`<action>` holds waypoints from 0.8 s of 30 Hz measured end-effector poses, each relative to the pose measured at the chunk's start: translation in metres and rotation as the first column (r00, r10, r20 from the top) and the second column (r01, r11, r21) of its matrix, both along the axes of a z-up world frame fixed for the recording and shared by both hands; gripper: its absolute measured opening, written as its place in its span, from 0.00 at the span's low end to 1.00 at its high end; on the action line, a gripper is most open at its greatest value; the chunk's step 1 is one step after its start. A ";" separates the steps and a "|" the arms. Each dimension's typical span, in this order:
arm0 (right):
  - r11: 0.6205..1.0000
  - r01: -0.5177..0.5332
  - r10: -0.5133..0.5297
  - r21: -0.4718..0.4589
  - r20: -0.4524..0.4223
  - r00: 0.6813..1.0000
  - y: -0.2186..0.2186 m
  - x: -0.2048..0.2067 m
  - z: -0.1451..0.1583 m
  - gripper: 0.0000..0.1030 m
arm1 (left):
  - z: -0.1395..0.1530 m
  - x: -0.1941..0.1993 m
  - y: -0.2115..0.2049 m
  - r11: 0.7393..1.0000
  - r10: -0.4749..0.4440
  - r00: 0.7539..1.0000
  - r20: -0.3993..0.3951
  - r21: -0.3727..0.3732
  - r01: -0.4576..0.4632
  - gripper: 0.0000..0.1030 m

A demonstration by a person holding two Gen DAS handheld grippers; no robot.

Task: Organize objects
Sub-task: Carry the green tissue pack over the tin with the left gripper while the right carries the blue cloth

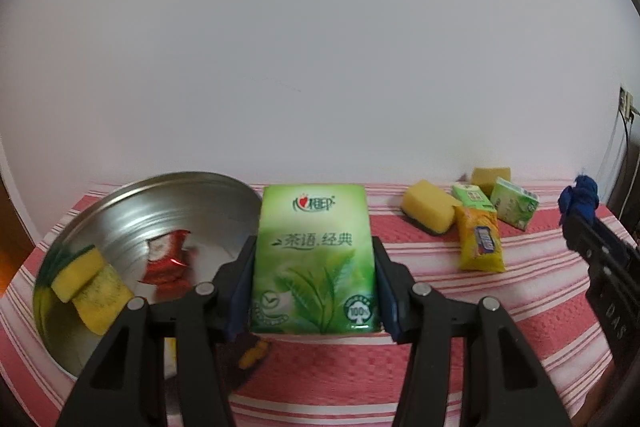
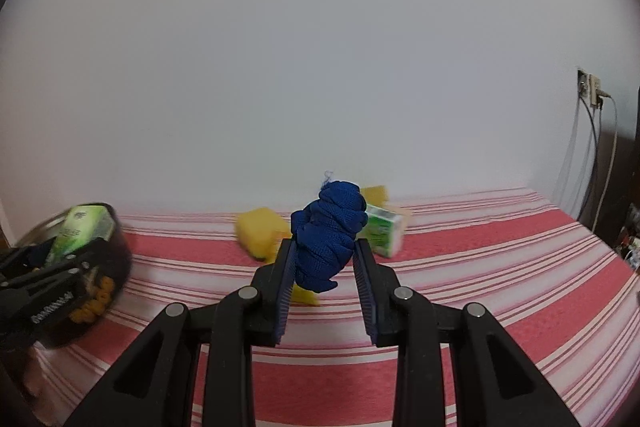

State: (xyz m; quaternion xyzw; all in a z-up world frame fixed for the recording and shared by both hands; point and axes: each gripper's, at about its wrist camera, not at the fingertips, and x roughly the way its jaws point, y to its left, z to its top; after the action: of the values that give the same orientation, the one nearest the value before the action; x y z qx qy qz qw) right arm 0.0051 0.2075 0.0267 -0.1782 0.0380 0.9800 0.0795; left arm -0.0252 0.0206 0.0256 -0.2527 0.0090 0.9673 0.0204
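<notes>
My left gripper [image 1: 315, 259] is shut on a green tissue pack [image 1: 316, 259], held upright just right of a round metal tin [image 1: 168, 195]. Inside the tin lie a yellow-green sponge [image 1: 80, 273] and a red packet [image 1: 168, 259]. My right gripper [image 2: 324, 247] is shut on a bunched blue cloth [image 2: 326, 239] above the striped tablecloth [image 2: 480, 267]. The right wrist view shows the left gripper [image 2: 68, 255] with the tissue pack [image 2: 78, 231] at the far left. In the left wrist view, the right gripper with the blue cloth [image 1: 580, 197] shows at the right edge.
On the red-and-white striped tablecloth [image 1: 440, 307] lie two yellow sponges [image 1: 430, 211], a yellow packet [image 1: 480, 247] and two small green tissue packs [image 1: 514, 203]. A white wall stands behind the table. Wall socket and cables [image 2: 592, 91] are at the far right.
</notes>
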 end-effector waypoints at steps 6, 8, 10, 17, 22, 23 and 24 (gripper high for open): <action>0.997 -0.072 0.072 -0.009 -0.030 0.997 -0.051 -0.014 0.007 0.31 | 0.013 -0.002 -0.037 0.998 0.052 0.999 -0.016 0.028 -0.051 0.51; 0.995 -0.094 0.093 -0.013 -0.039 0.995 -0.067 -0.019 0.010 0.31 | 0.016 -0.003 -0.052 0.997 0.071 0.997 -0.014 0.041 -0.071 0.51; 0.993 -0.118 0.117 -0.018 -0.047 0.992 -0.083 -0.025 0.014 0.31 | 0.019 -0.004 -0.065 0.995 0.090 0.996 -0.013 0.047 -0.089 0.51; 0.981 -0.196 0.195 -0.012 -0.060 0.979 -0.137 -0.043 0.021 0.31 | 0.025 -0.007 -0.108 0.987 0.147 0.989 -0.013 0.065 -0.146 0.51; 0.971 -0.237 0.236 -0.018 -0.054 0.970 -0.170 -0.058 0.021 0.31 | 0.027 -0.014 -0.138 0.978 0.202 0.979 0.010 0.051 -0.203 0.51; 0.969 -0.248 0.247 -0.021 -0.049 0.968 -0.178 -0.063 0.021 0.31 | 0.026 -0.018 -0.143 0.975 0.220 0.975 0.016 0.039 -0.220 0.51; 0.967 -0.254 0.253 -0.023 -0.042 0.967 -0.183 -0.067 0.020 0.31 | 0.025 -0.020 -0.149 0.971 0.235 0.972 0.025 0.031 -0.236 0.51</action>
State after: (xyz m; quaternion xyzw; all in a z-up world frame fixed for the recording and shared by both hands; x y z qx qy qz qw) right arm -0.0619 0.0243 0.0472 -0.1636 0.0303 0.9848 -0.0497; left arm -0.0454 -0.1287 0.0505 -0.2619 -0.0374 0.9601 -0.0903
